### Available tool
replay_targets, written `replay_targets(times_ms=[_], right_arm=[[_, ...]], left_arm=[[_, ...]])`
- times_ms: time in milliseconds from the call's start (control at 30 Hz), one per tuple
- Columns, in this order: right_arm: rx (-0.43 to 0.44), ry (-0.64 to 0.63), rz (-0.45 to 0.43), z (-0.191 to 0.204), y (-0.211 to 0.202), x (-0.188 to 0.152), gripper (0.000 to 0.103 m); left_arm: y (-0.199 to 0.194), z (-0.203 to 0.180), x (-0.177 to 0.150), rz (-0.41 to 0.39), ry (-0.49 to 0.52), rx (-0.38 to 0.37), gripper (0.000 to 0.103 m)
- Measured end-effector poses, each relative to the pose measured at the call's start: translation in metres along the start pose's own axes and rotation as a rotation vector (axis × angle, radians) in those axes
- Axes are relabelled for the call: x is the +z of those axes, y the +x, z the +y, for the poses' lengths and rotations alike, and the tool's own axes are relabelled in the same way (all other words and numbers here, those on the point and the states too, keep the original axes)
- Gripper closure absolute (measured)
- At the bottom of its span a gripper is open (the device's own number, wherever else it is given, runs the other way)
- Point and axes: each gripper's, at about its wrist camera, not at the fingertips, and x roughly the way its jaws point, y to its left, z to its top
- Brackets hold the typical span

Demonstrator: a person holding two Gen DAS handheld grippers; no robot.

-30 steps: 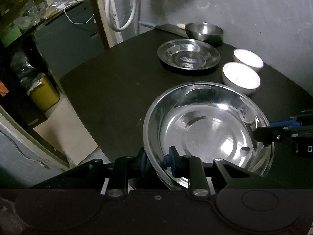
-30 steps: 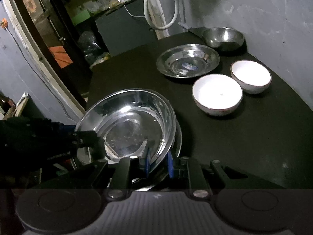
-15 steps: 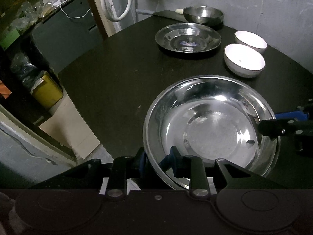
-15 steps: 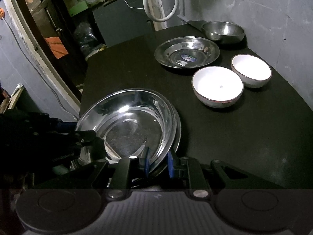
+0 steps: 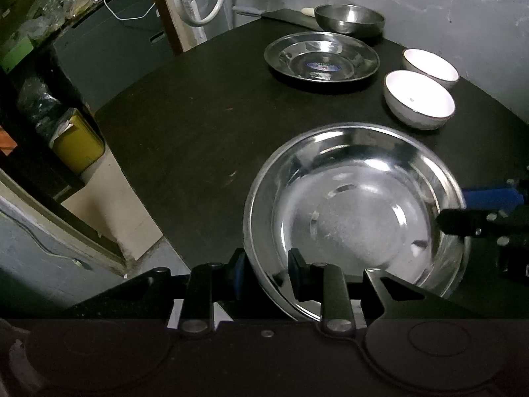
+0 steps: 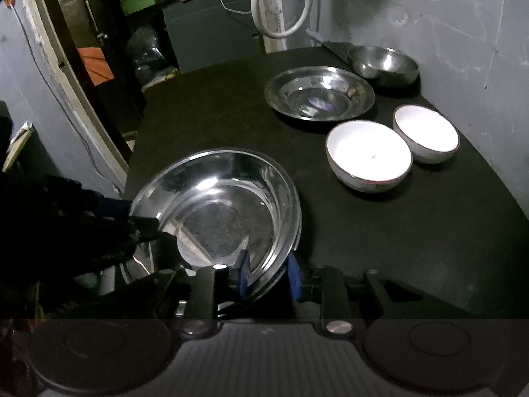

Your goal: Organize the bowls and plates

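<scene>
Right now my left gripper (image 5: 266,276) is pinched on the near rim of the large steel plate (image 5: 357,218), one pad outside and one inside, and my right gripper (image 6: 269,274) is clamped on the rim as well, at about 3 o'clock in the left wrist view. The plate sits near the front edge of the dark bench (image 5: 198,122); in the right wrist view I think I see a second rim under it, so it may be two nested plates, though I cannot be sure. I judge the main risk to be slippage: thin polished steel held only at the lip could tilt or slide out of a pad if my hands move unevenly, and it could drop off the bench edge or knock the near white bowl (image 5: 419,103) at 1 o'clock. A lower plate, if present, could come loose. Farther out at 12 o'clock lies a smaller steel plate (image 5: 321,57) with a blue sticker in its well, a second white bowl (image 5: 430,67) beside the first, and a steel bowl (image 5: 349,20) by the wall. Every container looks empty.
</scene>
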Motion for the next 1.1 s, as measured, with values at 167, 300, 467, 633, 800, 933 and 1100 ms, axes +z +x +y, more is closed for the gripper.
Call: replay_targets(times_ms=[167, 300, 467, 633, 800, 933, 1100], right_arm=[[-0.004, -0.005, -0.007, -0.004, 0.001, 0.000, 0.072], [-0.024, -0.003, -0.068, -0.015, -0.005, 0.010, 0.051], [-0.040, -0.017, -0.159, -0.032, -0.004, 0.036, 0.016], [-0.061, -0.036, -0.228, -0.049, 0.007, 0.069, 0.001], [-0.086, -0.063, -0.269, -0.069, 0.032, 0.103, 0.000], [-0.133, -0.078, -0.284, -0.084, 0.060, 0.125, 0.001], [-0.165, -0.094, -0.270, -0.100, 0.092, 0.144, 0.001]], left_arm=[[0.000, 0.009, 0.004, -0.010, -0.064, -0.017, 0.052], [-0.006, 0.026, 0.014, -0.097, -0.175, -0.050, 0.020], [-0.002, 0.041, 0.047, -0.225, -0.293, -0.049, 0.001], [0.016, 0.047, 0.089, -0.300, -0.354, -0.058, 0.001], [0.047, 0.047, 0.130, -0.314, -0.433, -0.074, 0.001], [0.078, 0.041, 0.151, -0.257, -0.445, -0.072, 0.001], [0.104, 0.033, 0.156, -0.201, -0.478, -0.048, 0.001]])
